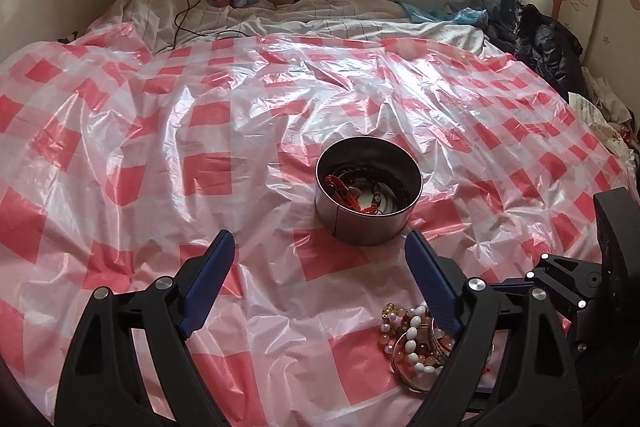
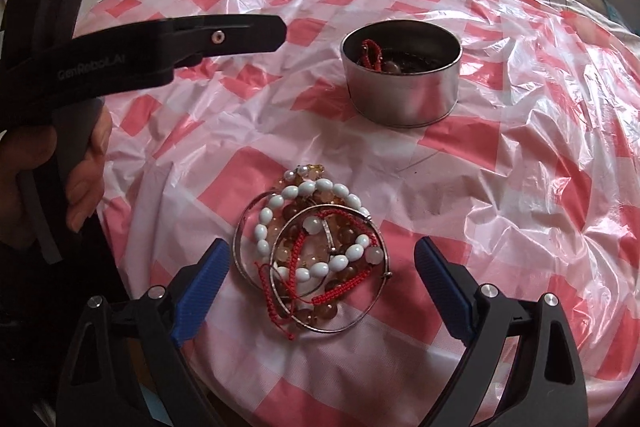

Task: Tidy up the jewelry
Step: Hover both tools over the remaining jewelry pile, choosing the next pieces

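Only my right camera is showing the whole bracelet pile (image 2: 312,251), lying near the tin (image 2: 400,75) on the bed. My right gripper (image 2: 320,263) is spreading wide around it, gripping nothing. My left gripper (image 1: 320,259) is standing wide too, empty.

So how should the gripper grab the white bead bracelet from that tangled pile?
Probably from above, pinching the white bead bracelet at its far arc, where the beads curve clear of the silver bangles. Nearer the right gripper, the red cord and bangles cross it, so a grip there would likely drag them along.

Open left gripper (image 1: 320,247) near tin (image 1: 368,191), w/ beads (image 1: 416,339) beside.
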Demonstrator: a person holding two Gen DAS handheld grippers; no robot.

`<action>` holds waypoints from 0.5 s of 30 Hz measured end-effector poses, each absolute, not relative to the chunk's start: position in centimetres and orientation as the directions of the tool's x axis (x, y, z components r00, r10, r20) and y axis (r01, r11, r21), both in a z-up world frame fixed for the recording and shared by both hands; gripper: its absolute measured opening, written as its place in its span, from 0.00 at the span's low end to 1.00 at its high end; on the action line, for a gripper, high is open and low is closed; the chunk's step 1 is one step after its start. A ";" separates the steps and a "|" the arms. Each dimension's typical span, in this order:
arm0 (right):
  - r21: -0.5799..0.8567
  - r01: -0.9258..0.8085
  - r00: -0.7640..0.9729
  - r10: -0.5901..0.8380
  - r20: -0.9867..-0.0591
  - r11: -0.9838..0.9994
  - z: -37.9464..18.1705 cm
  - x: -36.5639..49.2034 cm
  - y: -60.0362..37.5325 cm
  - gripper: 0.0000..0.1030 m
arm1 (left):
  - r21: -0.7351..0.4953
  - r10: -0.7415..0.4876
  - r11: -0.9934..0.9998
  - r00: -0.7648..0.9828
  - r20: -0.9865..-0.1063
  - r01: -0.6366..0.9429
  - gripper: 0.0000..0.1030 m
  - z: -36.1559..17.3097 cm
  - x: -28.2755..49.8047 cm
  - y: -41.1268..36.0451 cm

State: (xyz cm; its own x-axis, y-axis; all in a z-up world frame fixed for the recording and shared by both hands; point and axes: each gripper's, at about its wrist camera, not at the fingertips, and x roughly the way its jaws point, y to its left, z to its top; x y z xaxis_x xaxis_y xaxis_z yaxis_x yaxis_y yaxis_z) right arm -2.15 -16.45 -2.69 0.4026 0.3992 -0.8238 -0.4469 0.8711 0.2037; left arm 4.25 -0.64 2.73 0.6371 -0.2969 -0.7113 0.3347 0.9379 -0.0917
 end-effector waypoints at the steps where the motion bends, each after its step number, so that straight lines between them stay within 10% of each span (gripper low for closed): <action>1: 0.206 -0.448 0.394 0.399 -0.828 0.870 -2.7 -2.1 -16.5 0.66 | -0.091 -0.295 0.938 0.636 -0.713 0.334 0.81 2.7 4.2 -0.6; 5: 0.217 -0.443 0.391 0.405 -0.826 0.870 -2.6 -1.9 -16.8 0.42 | -0.086 -0.292 0.938 0.634 -0.716 0.335 0.82 2.7 4.2 -0.6; 8: 0.212 -0.446 0.403 0.406 -0.820 0.870 -2.3 -1.9 -16.8 0.42 | -0.084 -0.289 0.939 0.634 -0.717 0.333 0.82 2.6 4.3 -0.6; 10: 0.200 -0.435 0.412 0.391 -0.823 0.878 -2.4 -1.8 -16.9 0.48 | -0.086 -0.292 0.938 0.634 -0.716 0.335 0.82 2.7 4.3 -0.6; 12: 0.181 -0.420 0.430 0.370 -0.824 0.890 -2.4 -1.7 -17.0 0.78 | -0.083 -0.292 0.938 0.633 -0.717 0.338 0.82 2.6 4.3 -0.7; 15: 0.185 -0.413 0.420 0.367 -0.830 0.892 -2.8 -1.5 -17.0 0.80 | -0.076 -0.288 0.937 0.631 -0.720 0.341 0.82 2.3 4.3 -0.7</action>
